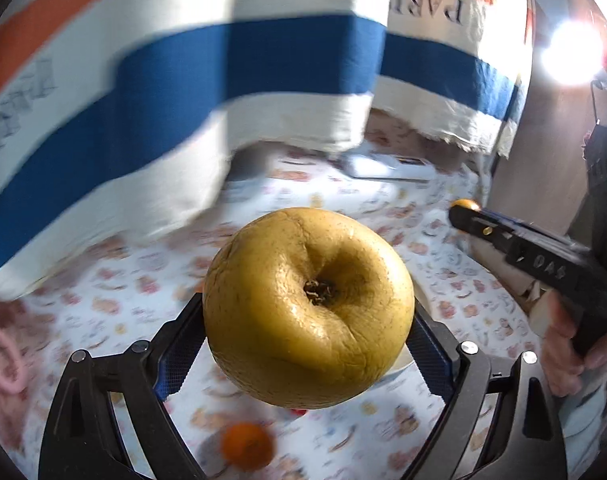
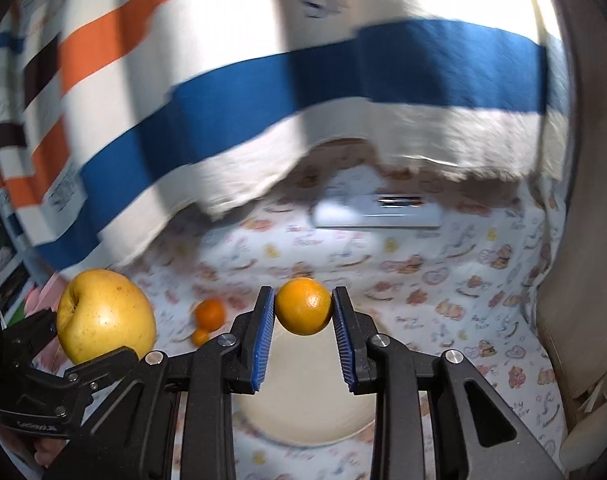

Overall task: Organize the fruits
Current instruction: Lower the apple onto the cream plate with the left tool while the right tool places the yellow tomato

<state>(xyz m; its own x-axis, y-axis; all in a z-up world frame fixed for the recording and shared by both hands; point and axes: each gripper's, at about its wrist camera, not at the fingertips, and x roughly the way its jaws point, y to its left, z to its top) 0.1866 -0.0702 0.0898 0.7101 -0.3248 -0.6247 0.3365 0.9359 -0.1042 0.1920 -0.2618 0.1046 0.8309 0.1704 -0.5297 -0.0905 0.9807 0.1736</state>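
My left gripper (image 1: 307, 316) is shut on a large yellow apple (image 1: 307, 308), held well above the patterned tablecloth (image 1: 123, 300) with its blossom end toward the camera. In the right wrist view the same apple (image 2: 103, 316) hangs at the left between the left gripper's fingers (image 2: 115, 356). My right gripper (image 2: 303, 312) is shut on a small orange (image 2: 303, 306), pinched between the blue pads (image 2: 263, 332). This gripper (image 1: 463, 216) also shows at the right of the left wrist view, with a hand (image 1: 563, 352) on its grip. A cream plate (image 2: 303, 412) lies below it.
Two small oranges (image 2: 210, 312) (image 2: 200, 336) lie on the cloth left of the plate; one orange (image 1: 247, 446) shows blurred below the apple. A striped orange, white and blue cloth (image 2: 263, 92) hangs at the back. A flat white device (image 2: 377, 210) lies beneath it.
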